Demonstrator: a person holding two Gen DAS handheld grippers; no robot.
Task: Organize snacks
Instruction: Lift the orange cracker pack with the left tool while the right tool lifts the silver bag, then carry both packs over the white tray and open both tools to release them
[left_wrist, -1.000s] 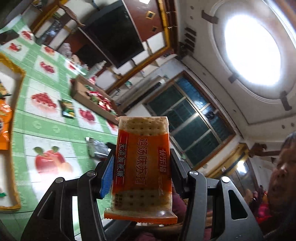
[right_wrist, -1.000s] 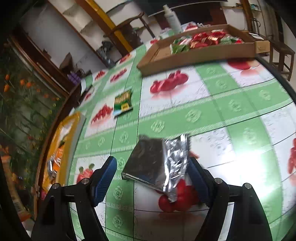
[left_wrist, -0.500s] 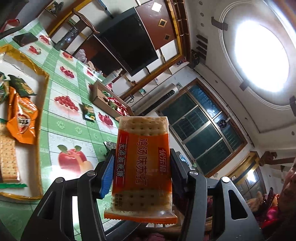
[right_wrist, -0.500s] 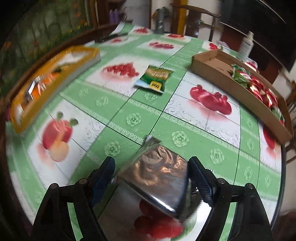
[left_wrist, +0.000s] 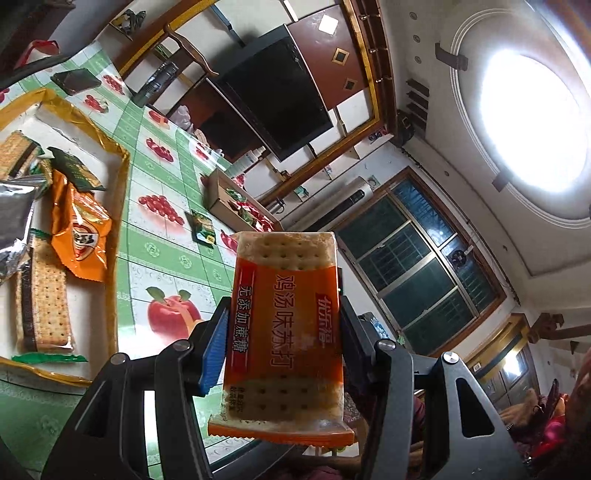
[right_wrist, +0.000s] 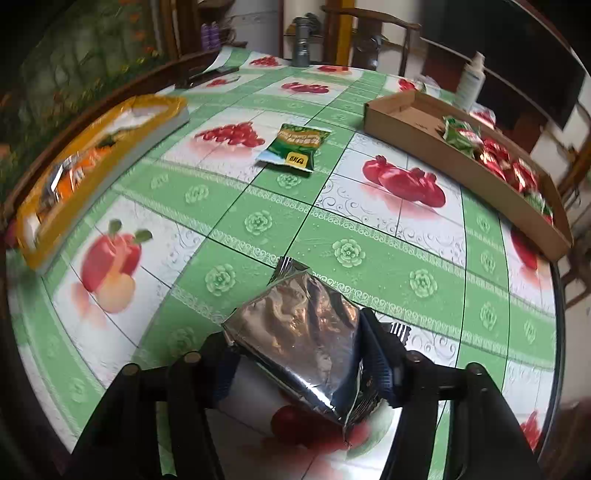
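My left gripper (left_wrist: 282, 343) is shut on an orange cracker packet (left_wrist: 286, 328) and holds it upright in the air, to the right of the yellow-rimmed tray (left_wrist: 118, 221). That tray holds cracker packets (left_wrist: 44, 306), an orange snack bag (left_wrist: 79, 232) and a silver bag. My right gripper (right_wrist: 303, 365) is shut on a silver foil snack bag (right_wrist: 303, 339), lifted just above the fruit-print tablecloth (right_wrist: 369, 229). A green snack packet (right_wrist: 293, 147) lies on the table beyond it. The yellow tray (right_wrist: 85, 162) is at the far left in the right wrist view.
A long cardboard box (right_wrist: 443, 147) with red and green packets stands at the back right. A white bottle (right_wrist: 471, 81) is behind it. A dark phone (left_wrist: 75, 81) lies past the tray. Chairs stand around the round table's far edge.
My right gripper has closed on the silver bag and lifted it off the table. My left gripper has swung with the cracker packet, bringing more of the yellow tray into view.
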